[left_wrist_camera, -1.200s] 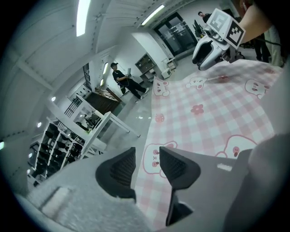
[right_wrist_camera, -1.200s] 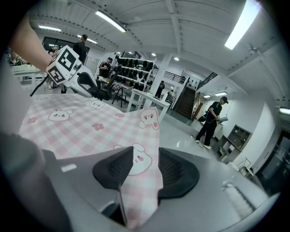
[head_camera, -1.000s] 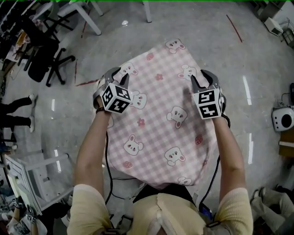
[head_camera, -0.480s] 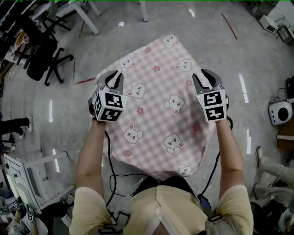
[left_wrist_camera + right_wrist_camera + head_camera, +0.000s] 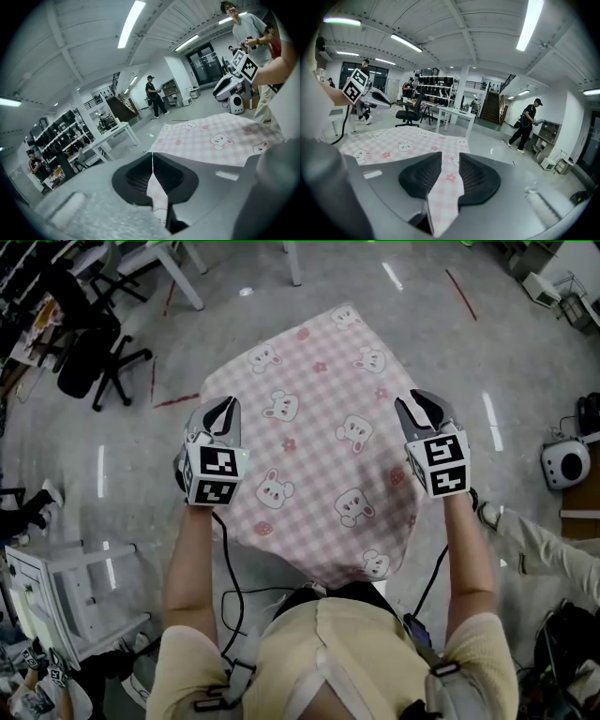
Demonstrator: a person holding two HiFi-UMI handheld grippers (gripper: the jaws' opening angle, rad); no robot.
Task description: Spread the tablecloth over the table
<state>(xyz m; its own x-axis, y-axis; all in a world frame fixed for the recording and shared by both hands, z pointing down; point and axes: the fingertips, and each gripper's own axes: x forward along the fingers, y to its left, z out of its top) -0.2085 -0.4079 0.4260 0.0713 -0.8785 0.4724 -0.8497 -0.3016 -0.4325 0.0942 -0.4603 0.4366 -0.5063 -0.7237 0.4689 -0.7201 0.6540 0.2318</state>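
Both reach forward: the left gripper (image 5: 225, 404), jaws just closed, pinches the tablecloth (image 5: 319, 451) at its left edge; the right gripper (image 5: 424, 402), jaws closing but gapped, straddles its right edge.

The right hand-held gripper (image 5: 450, 158) has its two dark ribbed jaws standing a little apart. They have just been closing, and a strip of the pink checked cloth (image 5: 393, 146) runs between them and hangs toward the camera, with a flower print showing in the gap. Beyond the jaws the cloth lies spread flat to the left, printed with rabbits and flowers, its far corner just past the jaw tips. A marker cube (image 5: 356, 86) hangs above the cloth's far left side. Behind stand a black chair (image 5: 408, 115) and a white table (image 5: 457, 114). At the right a person (image 5: 526, 124) in dark clothes is mid-stride on the glossy floor (image 5: 497, 145).
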